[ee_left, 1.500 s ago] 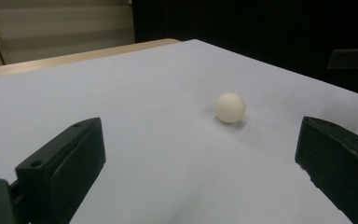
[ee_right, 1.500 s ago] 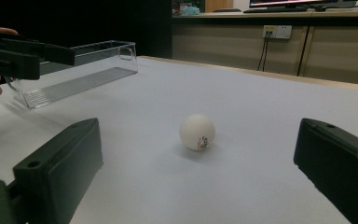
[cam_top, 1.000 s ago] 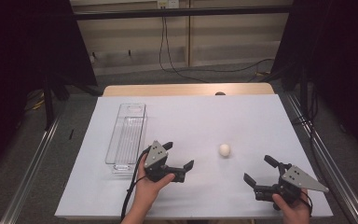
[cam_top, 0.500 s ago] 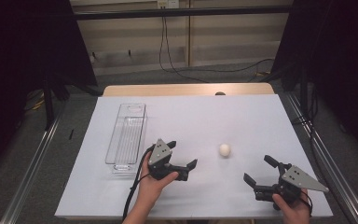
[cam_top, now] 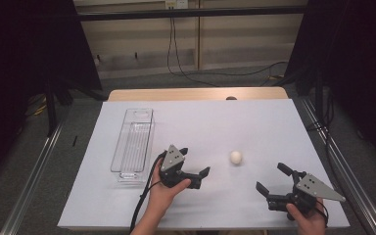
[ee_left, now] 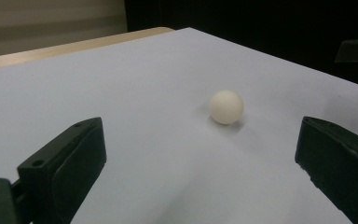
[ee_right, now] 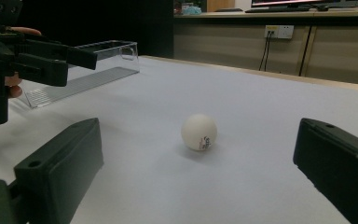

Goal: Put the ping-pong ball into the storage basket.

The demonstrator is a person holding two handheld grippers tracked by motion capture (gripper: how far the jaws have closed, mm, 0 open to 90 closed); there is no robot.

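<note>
A small white ball [cam_top: 235,157] lies alone on the pale worktop [cam_top: 274,127], right of centre and toward the near edge. It is smooth, matt and round, with small dark print low on one side [ee_right: 207,141]. A long, clear plastic tray [cam_top: 132,144] lies on the left part of the worktop, well apart from the ball, its length running away from the person.

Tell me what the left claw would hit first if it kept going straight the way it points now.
Most likely the white ball. The left claw is open, and in its own view the ball lies ahead between the jaws, slightly right of centre, on the bare white table. Nothing else sits in between, though depth is hard to judge.
</note>
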